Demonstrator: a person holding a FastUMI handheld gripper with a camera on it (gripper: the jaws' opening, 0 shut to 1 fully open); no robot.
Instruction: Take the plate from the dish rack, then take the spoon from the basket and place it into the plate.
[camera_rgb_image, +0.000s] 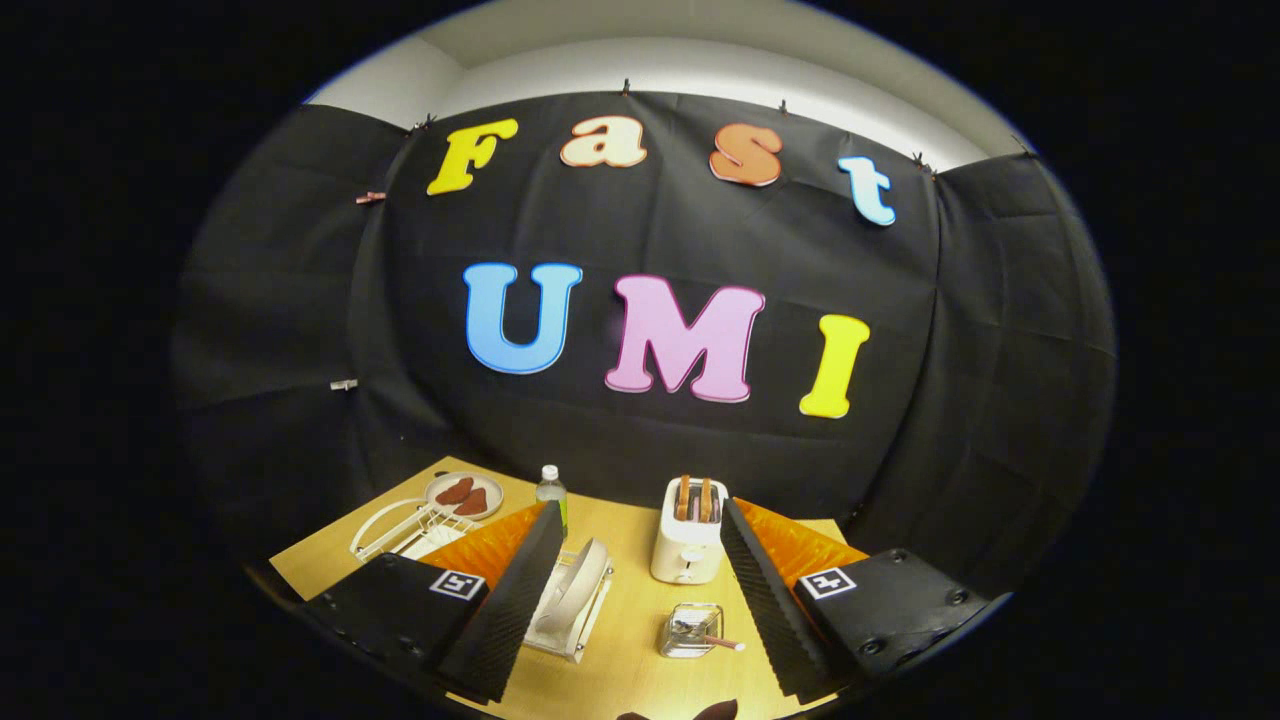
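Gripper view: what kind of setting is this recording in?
Most likely a staged kitchen tabletop in a cloth-walled booth: a wooden table carries a toaster, a dish rack holding a plate, and a small clear basket. The tongs hang open above it.

The gripper (640, 580) hangs above the wooden desk (630, 670), jaws spread wide and holding nothing. Between the fingers, toward eleven o'clock, a white plate (577, 585) stands on edge in a small dish rack (570, 630). At twelve o'clock sits a white toaster (688, 540) with two slices in it. Nearer, a clear basket (690, 630) holds the spoon (715, 641). Far off at ten o'clock lie a wire rack (405, 530), a plate with brown food (463, 494) and a bottle (550, 488).
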